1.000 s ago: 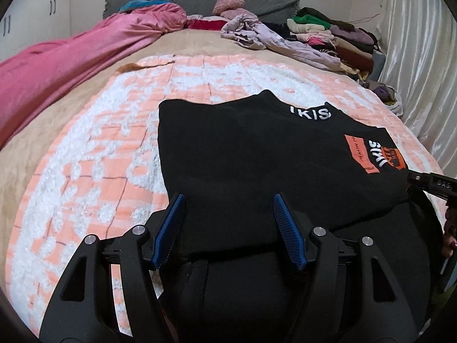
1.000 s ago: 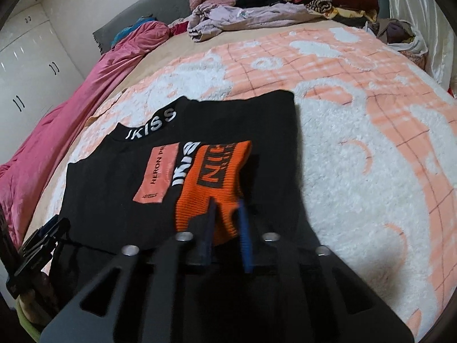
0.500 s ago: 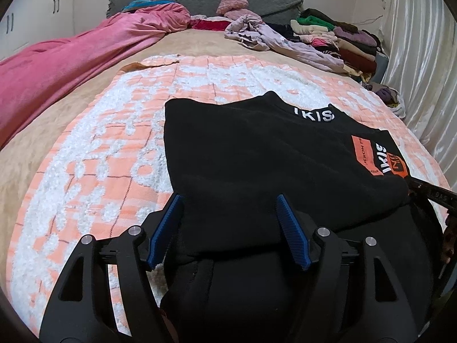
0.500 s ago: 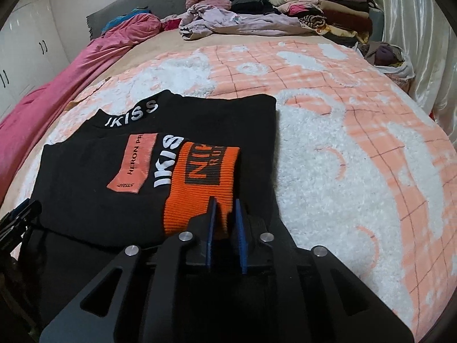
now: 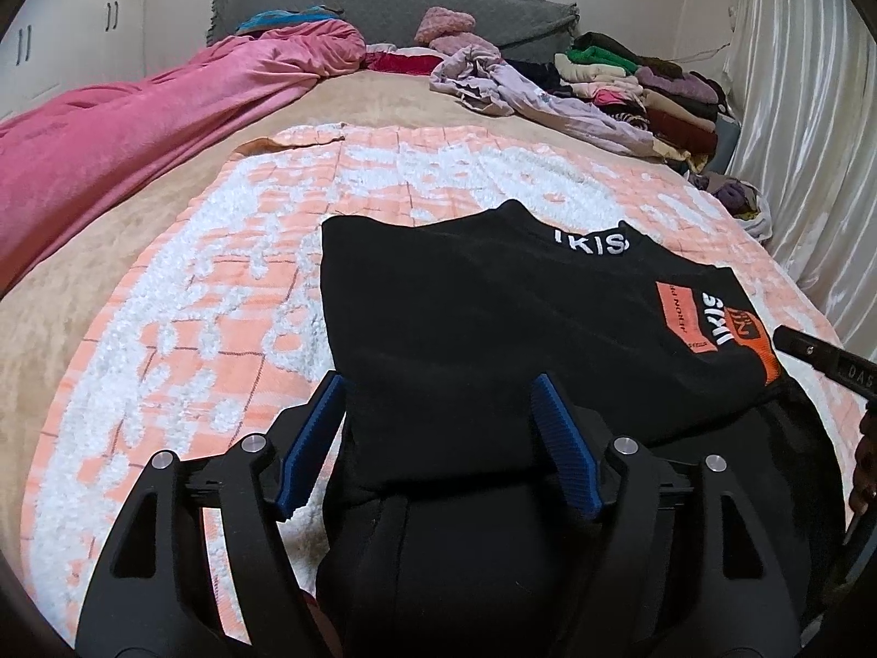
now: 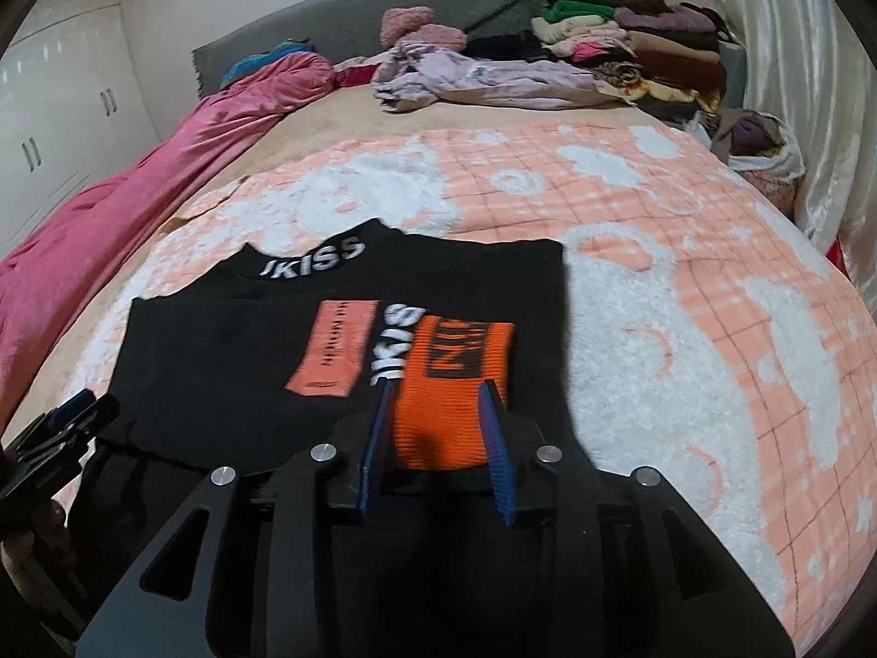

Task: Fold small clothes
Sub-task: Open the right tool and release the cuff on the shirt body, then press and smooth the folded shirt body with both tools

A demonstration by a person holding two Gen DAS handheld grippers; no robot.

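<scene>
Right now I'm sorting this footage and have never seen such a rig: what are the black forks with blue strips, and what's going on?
They are two hand-held grippers, each carrying its own camera that looks along its fingers. One picture is from the left gripper, the other from the right gripper. Both are open, holding nothing. Between them a black sweater with an orange cuff lies partly folded on a peach-and-white blanket. More clothes are piled by the headboard.
</scene>
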